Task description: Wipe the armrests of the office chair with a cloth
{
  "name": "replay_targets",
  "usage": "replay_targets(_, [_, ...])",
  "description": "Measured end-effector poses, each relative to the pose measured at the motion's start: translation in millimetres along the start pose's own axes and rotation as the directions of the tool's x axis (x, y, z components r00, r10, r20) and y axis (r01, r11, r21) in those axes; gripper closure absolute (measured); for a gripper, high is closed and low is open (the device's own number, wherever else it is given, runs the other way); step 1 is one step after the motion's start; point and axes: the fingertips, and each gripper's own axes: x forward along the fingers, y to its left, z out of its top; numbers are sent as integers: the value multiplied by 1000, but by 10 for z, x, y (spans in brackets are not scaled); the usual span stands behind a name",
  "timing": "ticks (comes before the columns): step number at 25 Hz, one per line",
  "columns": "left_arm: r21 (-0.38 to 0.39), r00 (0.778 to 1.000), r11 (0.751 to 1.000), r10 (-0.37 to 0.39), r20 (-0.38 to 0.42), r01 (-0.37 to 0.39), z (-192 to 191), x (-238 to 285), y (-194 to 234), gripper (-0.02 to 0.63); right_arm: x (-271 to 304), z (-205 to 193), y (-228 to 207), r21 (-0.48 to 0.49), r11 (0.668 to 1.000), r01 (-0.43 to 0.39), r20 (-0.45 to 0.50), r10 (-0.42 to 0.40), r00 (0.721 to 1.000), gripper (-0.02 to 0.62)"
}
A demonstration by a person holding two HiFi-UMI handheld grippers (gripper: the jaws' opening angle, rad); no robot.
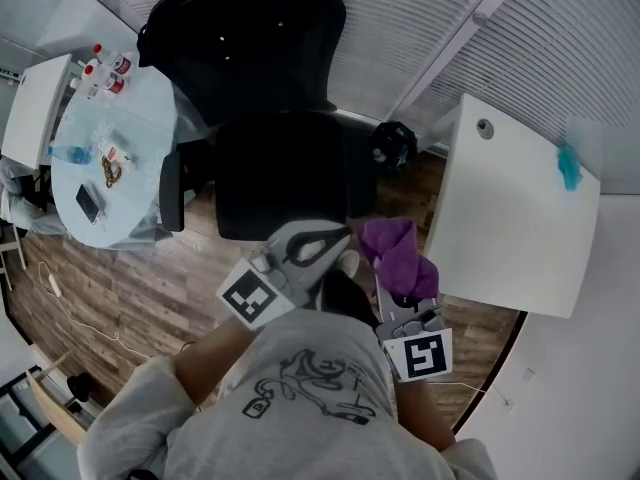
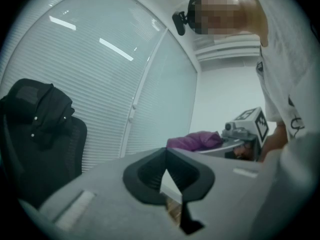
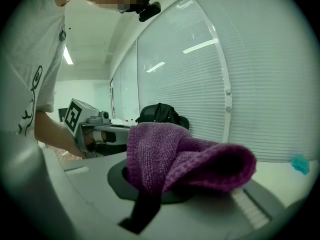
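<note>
left gripper [image 1: 338, 238]: grey fingers pressed together, empty
right gripper [image 1: 392, 290]: clamped on purple cloth [image 3: 175, 154], nubby terry, bunched over fingertips
office chair [image 1: 280, 168]: black, armrest [image 1: 172, 190] well beyond both fingertips

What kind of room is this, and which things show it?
Probably an office: a black office chair with a dark jacket over its back, a white desk, and window blinds along the wall.
</note>
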Motion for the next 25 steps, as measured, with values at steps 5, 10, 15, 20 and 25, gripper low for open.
replay_targets(5, [-19, 1000, 1000, 8, -22, -8, -327, 102, 173, 604, 162, -338, -122, 10, 1000, -7, -44, 8, 999, 565])
replay_targets(10, [-17, 999, 1000, 12, -42, -13, -638, 238, 343, 604, 327, -691, -267, 6, 1000, -15, -99, 16, 995, 565])
replay_targets(15, [-27, 998, 1000, 9, -55, -11, -964, 311, 435, 604, 473, -1037, -317, -4, 1000, -30, -134, 29, 991, 565])
replay_targets(20, [-20, 998, 1000, 9, -69, -11, -1315, 407, 577, 604, 670, -1422, -391, -8, 999, -43, -181, 41, 983, 565])
replay_targets(25, [-5, 998, 1000, 10, -68, -10, -1603, 472, 709, 604, 837, -1804, -459, -13, 999, -47, -234, 43, 971, 565])
